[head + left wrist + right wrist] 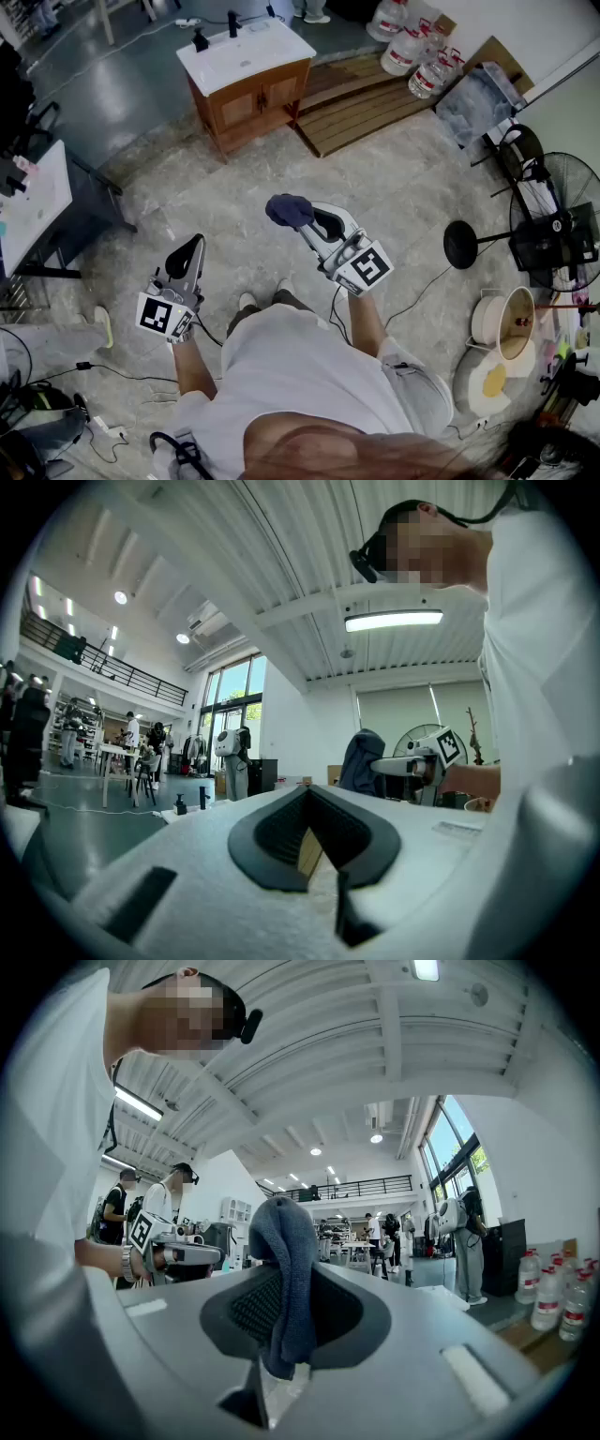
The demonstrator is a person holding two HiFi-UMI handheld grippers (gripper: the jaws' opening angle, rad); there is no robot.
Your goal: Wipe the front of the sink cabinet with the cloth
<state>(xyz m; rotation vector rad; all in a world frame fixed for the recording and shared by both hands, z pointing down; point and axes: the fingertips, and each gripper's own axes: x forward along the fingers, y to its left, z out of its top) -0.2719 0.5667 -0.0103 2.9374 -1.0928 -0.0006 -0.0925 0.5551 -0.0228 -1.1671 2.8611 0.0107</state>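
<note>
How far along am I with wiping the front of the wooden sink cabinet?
Done: the dark blue cloth is clamped in the right gripper. In hand: nothing at the cabinet yet; the left gripper is shut and empty. Left: the brown wooden sink cabinet stands well across the floor, so the approach and all the wiping are still to do.

Pale marbled floor [412,197], wooden pallet [361,98], black fan [553,220], ribbed ceiling [375,1044].
</note>
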